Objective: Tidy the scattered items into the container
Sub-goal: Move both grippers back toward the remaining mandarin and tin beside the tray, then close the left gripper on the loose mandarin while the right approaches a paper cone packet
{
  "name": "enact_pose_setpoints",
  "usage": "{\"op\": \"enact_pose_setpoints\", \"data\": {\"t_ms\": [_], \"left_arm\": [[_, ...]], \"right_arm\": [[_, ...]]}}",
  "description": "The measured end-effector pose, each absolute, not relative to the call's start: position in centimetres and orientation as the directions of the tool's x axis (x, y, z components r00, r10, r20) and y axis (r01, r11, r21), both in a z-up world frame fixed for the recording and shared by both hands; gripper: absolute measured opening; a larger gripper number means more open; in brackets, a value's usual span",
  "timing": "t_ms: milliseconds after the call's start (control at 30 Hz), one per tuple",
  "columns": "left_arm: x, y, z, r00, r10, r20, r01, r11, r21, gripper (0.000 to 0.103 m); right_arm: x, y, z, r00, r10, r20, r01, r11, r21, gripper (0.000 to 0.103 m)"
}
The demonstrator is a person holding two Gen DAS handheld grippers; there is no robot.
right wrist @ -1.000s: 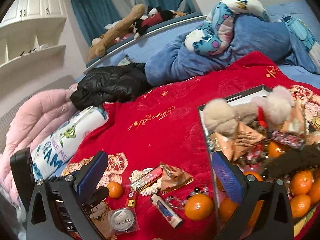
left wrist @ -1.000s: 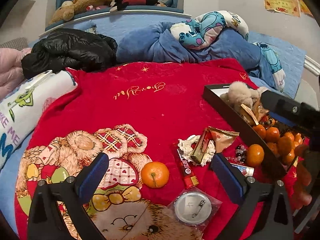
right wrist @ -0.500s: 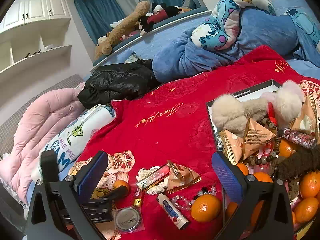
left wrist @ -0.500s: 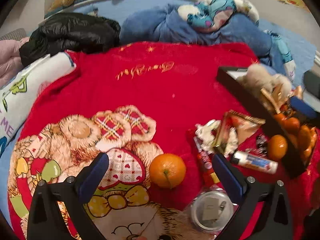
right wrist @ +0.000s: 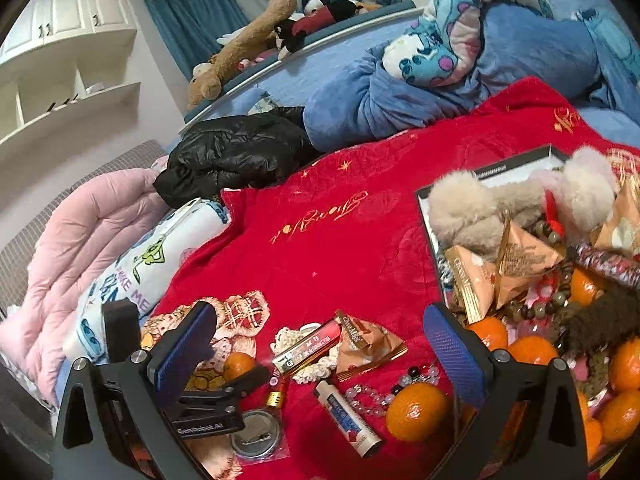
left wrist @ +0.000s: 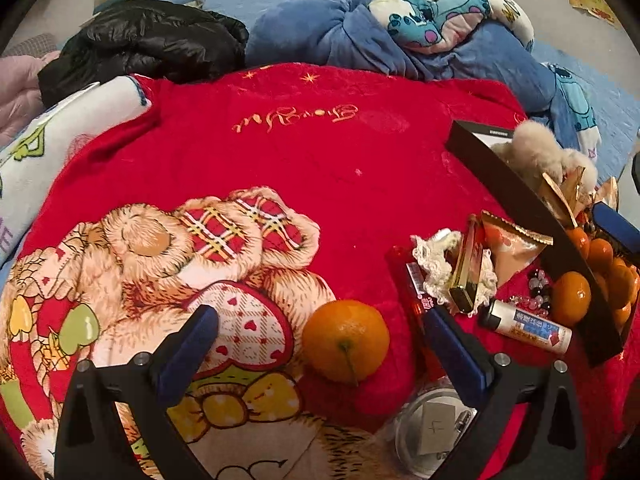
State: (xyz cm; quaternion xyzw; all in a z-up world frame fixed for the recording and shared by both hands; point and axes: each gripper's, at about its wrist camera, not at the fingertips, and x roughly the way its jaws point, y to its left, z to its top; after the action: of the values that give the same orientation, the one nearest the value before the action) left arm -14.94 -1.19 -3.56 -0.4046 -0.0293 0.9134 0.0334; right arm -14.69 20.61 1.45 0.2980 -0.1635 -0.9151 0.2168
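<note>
A loose orange (left wrist: pixel 346 340) lies on the red blanket between the fingers of my left gripper (left wrist: pixel 320 348), which is open around it without touching. Beside it sit a bagged round badge (left wrist: pixel 434 428), a red bar (left wrist: pixel 416 292), a lace piece with a gold bar (left wrist: pixel 460 276), a snack packet (left wrist: pixel 508 248), a lip balm tube (left wrist: pixel 528 326), beads (left wrist: pixel 536 284) and a second orange (left wrist: pixel 572 298). My right gripper (right wrist: pixel 320 352) hangs open and empty above the left wall of the black box (right wrist: pixel 434 248), which holds oranges, plush and packets.
A black jacket (right wrist: pixel 236 152), a blue duvet (right wrist: pixel 400 96) and a pink quilt (right wrist: pixel 88 224) border the red blanket (right wrist: pixel 340 248). A white printed pillow (right wrist: pixel 148 264) lies at its left edge. Shelves (right wrist: pixel 68 80) stand at the far left.
My left gripper has moved down and closer to the loose orange, which now sits larger between its fingers. My right gripper has drifted slightly back above the box.
</note>
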Motion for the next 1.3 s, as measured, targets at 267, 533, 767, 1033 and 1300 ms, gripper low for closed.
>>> {"op": "enact_pose_setpoints", "data": {"t_ms": [267,533,767,1033,1300], "left_arm": [[-15.1,-1.4,-3.9,-0.663,0.096,-0.743,-0.027,-0.994,-0.104,0.103],[-15.3,-2.1,-4.1,-0.654,0.086,-0.751,0.006,-0.993,-0.119,0.103],[-15.4,-2.0,-4.4,-0.641,0.057,-0.765,0.012,-0.996,-0.084,0.095],[-15.2,-1.9,-4.0,-0.658,0.065,-0.75,-0.008,-0.997,-0.079,0.055],[-14.7,-2.2,-3.5,-0.67,0.095,-0.736,-0.018,-0.994,-0.112,0.04]], "right_arm": [[-15.0,19.9,0.8,-0.705,-0.499,-0.503,0.305,-0.855,0.42,0.103],[-15.2,17.3,-0.1,-0.67,-0.481,-0.565,0.348,-0.876,0.334,0.084],[-15.9,16.9,-0.9,-0.66,-0.452,-0.6,0.318,-0.892,0.322,0.075],[-16.5,17.0,-1.4,-0.647,-0.447,-0.618,0.305,-0.894,0.327,0.074],[-16.5,16.8,-1.9,-0.642,-0.412,-0.647,0.298,-0.911,0.285,0.07]]}}
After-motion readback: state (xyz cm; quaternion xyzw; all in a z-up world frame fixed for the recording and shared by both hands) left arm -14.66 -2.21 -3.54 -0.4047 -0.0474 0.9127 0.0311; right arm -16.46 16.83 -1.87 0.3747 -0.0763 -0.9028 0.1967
